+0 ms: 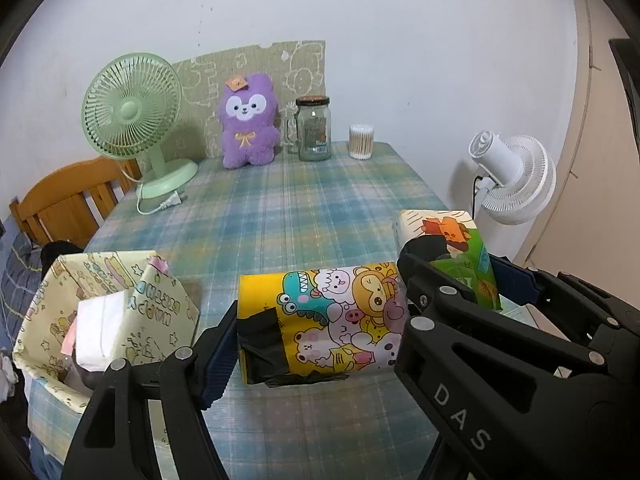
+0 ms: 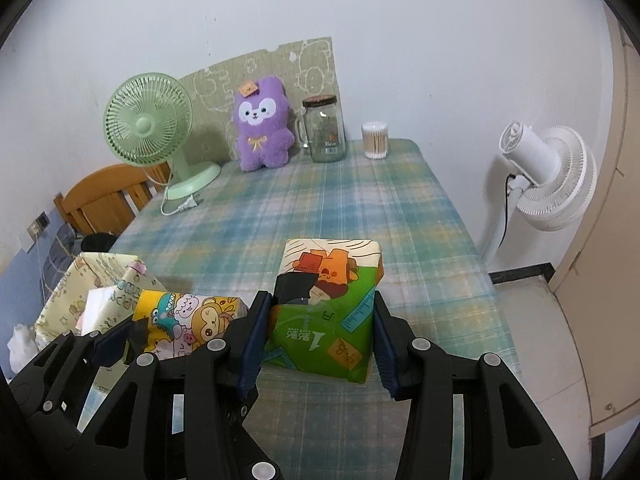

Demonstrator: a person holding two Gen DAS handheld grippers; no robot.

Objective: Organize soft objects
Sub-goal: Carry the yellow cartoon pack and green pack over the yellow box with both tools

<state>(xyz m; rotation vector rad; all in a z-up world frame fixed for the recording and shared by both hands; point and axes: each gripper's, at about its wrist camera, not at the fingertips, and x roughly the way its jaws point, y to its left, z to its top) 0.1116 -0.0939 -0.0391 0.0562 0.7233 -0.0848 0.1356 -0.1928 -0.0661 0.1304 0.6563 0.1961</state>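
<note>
The left tongs clamp a yellow tissue pack printed with cartoon animals, one blue pad pressed to each end, so the pack hangs crosswise between them above the worktop. Just beside them, the right tongs grip a green tissue pack printed with an orange cartoon figure, the pads squeezing its two long sides; it also appears held clear of the plaid cloth. The two packs sit side by side, the yellow one to the left of the green one. Further left, at the near corner of the worktop, stands an open paper box with pale yellow birthday print, and a white tissue pack lies inside it. Along the far edge, against the wall, a green desk fan stands at the left with its plug lying on the cloth, then a purple plush toy, a glass jar with a dark lid, and a tub of cotton swabs. A wooden chair sits beyond the left side, and a white standing fan rises off the right side.
</note>
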